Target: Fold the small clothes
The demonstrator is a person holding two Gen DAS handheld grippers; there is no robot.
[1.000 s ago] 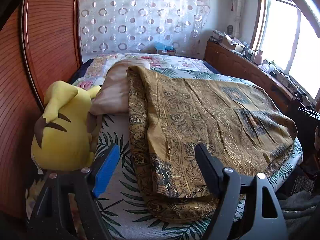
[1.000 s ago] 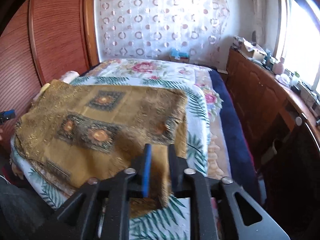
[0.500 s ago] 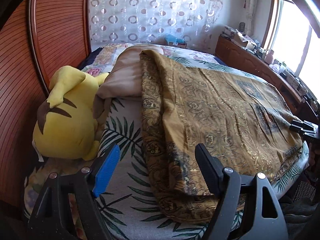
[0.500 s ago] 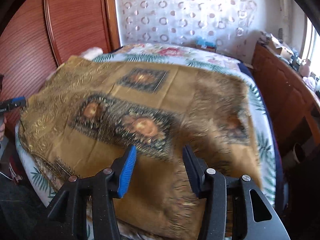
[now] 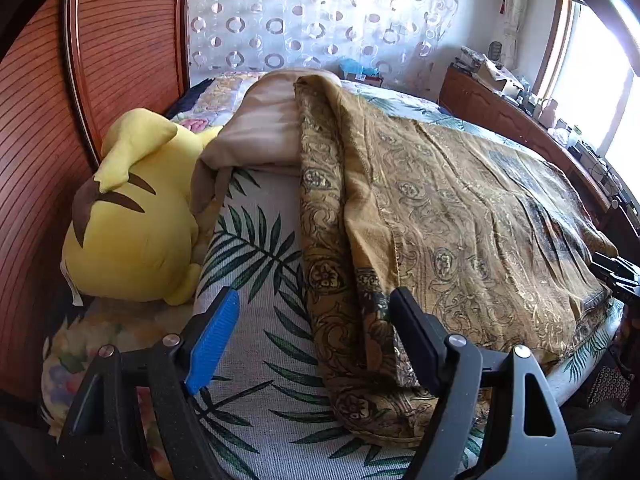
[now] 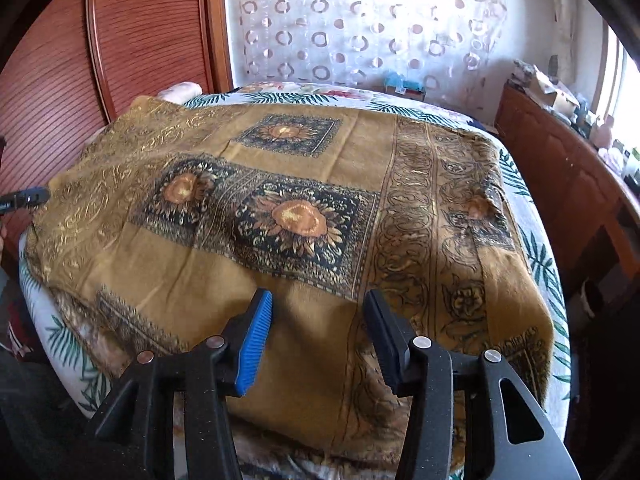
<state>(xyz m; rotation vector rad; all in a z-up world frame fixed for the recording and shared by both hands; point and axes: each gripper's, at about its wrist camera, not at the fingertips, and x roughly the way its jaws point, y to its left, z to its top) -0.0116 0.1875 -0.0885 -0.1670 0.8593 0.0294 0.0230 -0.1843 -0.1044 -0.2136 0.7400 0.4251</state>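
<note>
Now both hand-held grippers, left (image 5: 314, 334) and right (image 6: 318, 334), hang spread and empty (over the gold cloth (image 6: 280, 208)).

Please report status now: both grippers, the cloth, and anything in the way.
Left gripper open, empty. Right gripper open, jaws just widened, nothing between them. Brown patterned cloth lies spread on bed. Yellow plush toy beside cloth, apart from it.

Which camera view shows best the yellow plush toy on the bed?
The left wrist view shows it best: the yellow plush toy lies whole and sharp at the left, beside the beige pillow and against the wooden wall panel. The right wrist view does not show the toy; there the golden patterned cloth fills the picture.
</note>
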